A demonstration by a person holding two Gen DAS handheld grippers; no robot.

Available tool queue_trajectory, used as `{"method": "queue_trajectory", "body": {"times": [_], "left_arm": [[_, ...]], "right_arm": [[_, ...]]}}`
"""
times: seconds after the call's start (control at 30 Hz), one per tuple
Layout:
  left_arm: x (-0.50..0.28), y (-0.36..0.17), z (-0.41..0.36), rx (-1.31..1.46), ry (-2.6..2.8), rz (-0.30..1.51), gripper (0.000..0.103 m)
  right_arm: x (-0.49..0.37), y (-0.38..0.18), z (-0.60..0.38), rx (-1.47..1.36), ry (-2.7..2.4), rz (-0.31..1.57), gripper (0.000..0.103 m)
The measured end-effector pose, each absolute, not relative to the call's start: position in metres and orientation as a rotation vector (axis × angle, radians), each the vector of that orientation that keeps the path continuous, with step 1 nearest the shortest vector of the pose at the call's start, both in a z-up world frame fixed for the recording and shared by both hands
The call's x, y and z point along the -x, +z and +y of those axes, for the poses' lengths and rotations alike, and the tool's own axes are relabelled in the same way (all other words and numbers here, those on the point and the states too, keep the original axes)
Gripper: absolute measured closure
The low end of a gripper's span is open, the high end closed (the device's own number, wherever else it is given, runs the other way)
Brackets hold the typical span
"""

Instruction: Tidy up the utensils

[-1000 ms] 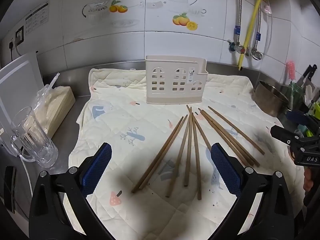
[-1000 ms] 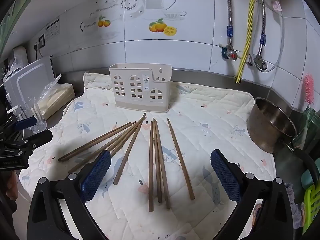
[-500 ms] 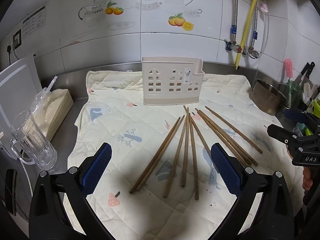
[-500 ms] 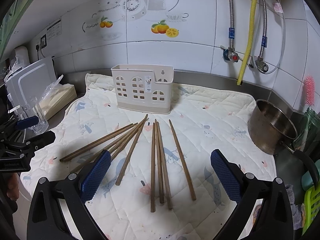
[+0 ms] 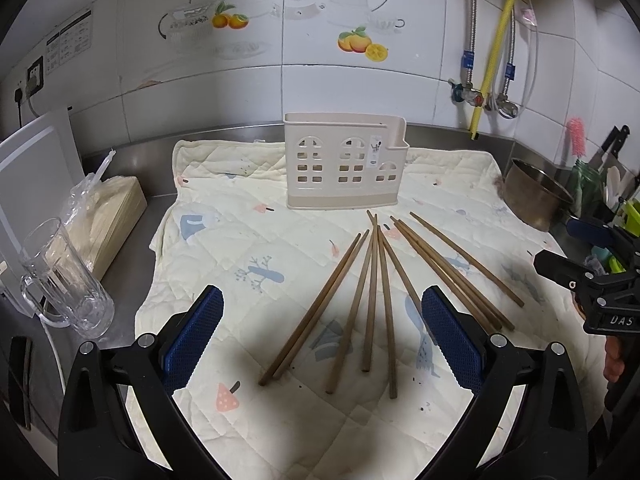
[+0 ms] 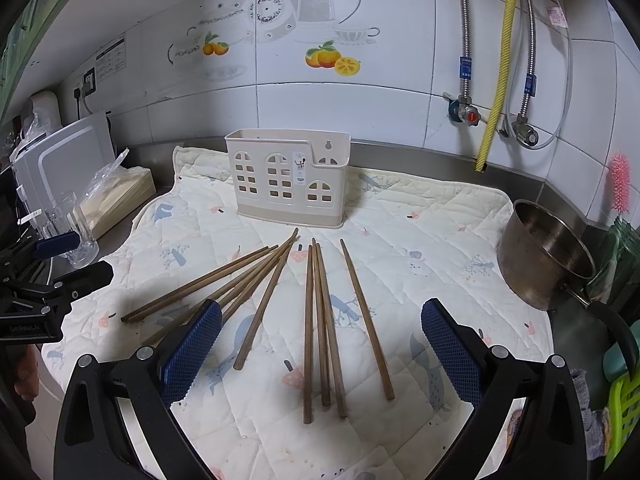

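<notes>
A: Task thing first. Long brown wooden chopsticks [image 5: 372,292], all loose, fanned flat on the cream quilted printed mat [image 5: 248,240]. Thin tips bunch toward the beige plastic utensil holder with window cut-outs [image 5: 344,164]; thick ends splay toward the cameras.

B: Holder state?

A: Upright at the back of the mat, looks empty, just behind the chopstick tips but not touching them. Nothing sorted yet, I'd say.

B: Fingers?

A: Left gripper [image 5: 322,344]: blue-padded fingers [image 5: 192,336] spread wide, holding nothing. Right gripper [image 6: 320,356]: same, released, empty.

B: Key relation for the next move?

A: Long axes run roughly away from both cameras, toward the holder. In the left wrist view the middle sticks lie between and ahead of the fingers, near ends just in front. In the right wrist view a close group of three [image 6: 320,320] lies nearly centred between the fingers. Either hand is near; my guess is the right is better lined up. A pinch would cross the sticks sideways.

B: Surroundings?

A: Mat on a steel surface [image 5: 132,256]. Clear glass mug [image 5: 60,276] to the left, steel pot [image 6: 548,256] to the right, tiled wall behind.
</notes>
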State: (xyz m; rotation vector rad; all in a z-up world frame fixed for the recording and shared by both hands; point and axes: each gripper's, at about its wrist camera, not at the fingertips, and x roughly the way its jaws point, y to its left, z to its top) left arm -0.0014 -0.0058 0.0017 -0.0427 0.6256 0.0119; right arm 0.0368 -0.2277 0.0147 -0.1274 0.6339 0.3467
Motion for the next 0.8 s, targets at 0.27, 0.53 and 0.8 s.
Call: {"method": "queue_trajectory", "body": {"times": [0.27, 0.53, 0.8], "left_arm": [[0.0010, 0.0024, -0.0042, 0.047, 0.018, 0.625, 0.005], [0.0008, 0.0024, -0.0021, 0.057, 0.024, 0.623, 0.005], [0.0009, 0.0019, -0.0010, 0.068, 0.025, 0.624, 0.005]], "right_arm": [[-0.0354, 0.0134, -0.2252, 0.132, 0.352, 0.638, 0.006], [-0.0352, 0.0129, -0.2249, 0.132, 0.353, 0.638, 0.006], [-0.0350, 0.0104, -0.2253, 0.129, 0.356, 0.639, 0.006]]}}
